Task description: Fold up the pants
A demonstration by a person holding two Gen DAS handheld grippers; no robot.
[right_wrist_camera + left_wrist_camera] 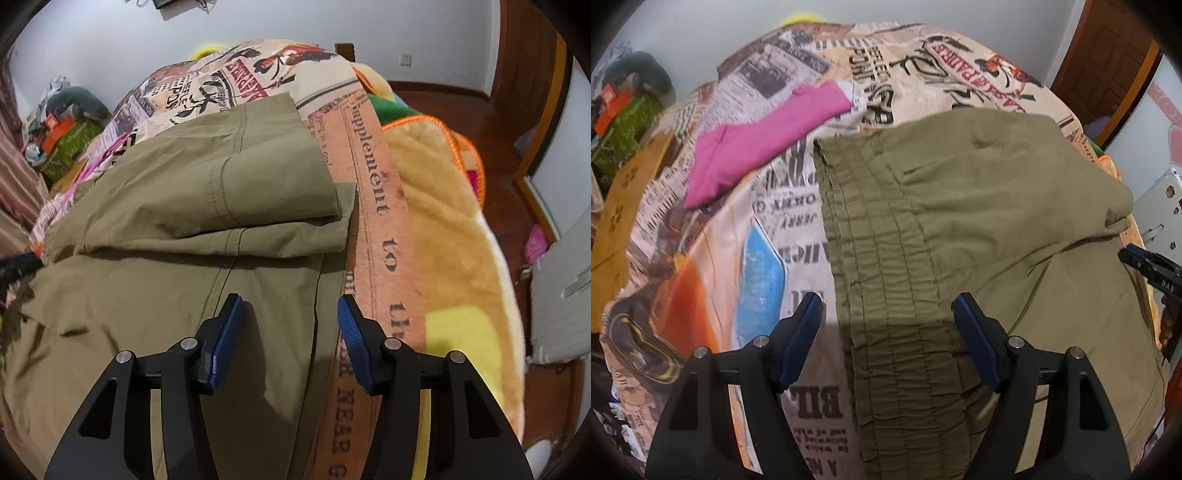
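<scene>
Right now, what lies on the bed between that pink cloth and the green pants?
Only bare newspaper-print bedspread separates the pink cloth from the pants' ruffled waistband. The left wrist view shows this.

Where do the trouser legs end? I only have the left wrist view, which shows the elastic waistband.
Observer: The olive pants have their leg ends folded back on top, hems near the newspaper-print bedspread.
Reviewer: Are the right tongs gripping anything?
Observer: No, the right tongs are open, hovering over the pants' right edge.
Reviewer: What's beyond that edge?
Observer: A plush yellow blanket with orange trim under the bedspread.
</scene>
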